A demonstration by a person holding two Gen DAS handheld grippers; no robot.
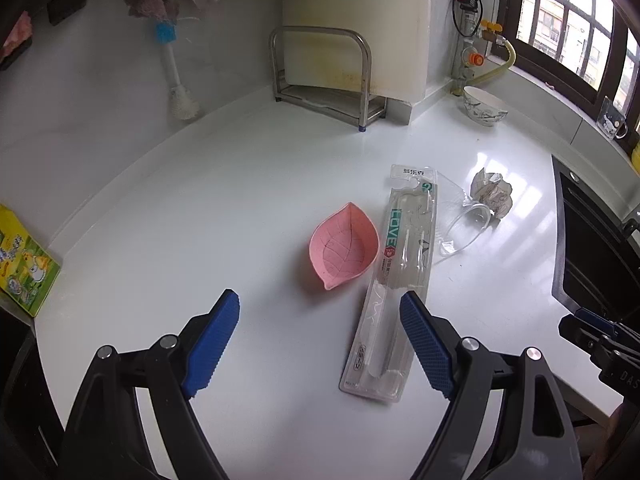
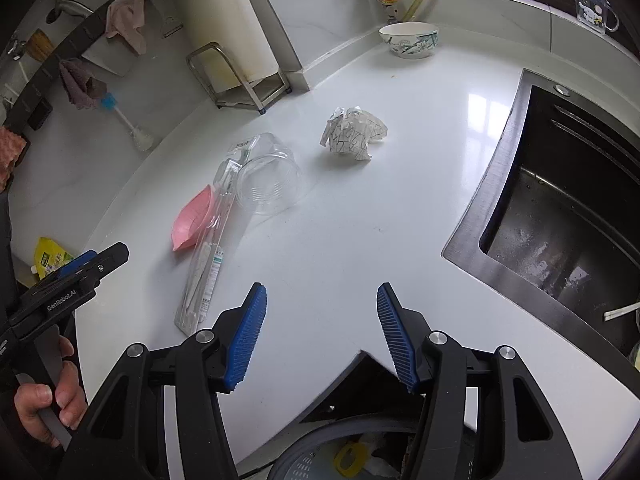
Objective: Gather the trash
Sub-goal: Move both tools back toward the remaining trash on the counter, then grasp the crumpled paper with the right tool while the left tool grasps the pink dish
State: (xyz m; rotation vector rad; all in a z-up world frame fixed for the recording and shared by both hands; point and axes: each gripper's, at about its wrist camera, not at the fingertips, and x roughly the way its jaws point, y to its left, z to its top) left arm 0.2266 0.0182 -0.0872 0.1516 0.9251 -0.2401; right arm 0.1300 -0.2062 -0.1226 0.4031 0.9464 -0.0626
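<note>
Lying sideways, clear cup (image 2: 269,184) holds nothing.

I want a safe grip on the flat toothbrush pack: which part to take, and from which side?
Probably take the toothbrush pack at its near end, coming from above with fingers across its narrow width. It lies flat and long on the counter; farther along, the pink dish and clear cup crowd its sides.

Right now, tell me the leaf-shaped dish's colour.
Pink, with darker leaf veins; the leaf-shaped dish shows best in the left wrist view.
</note>
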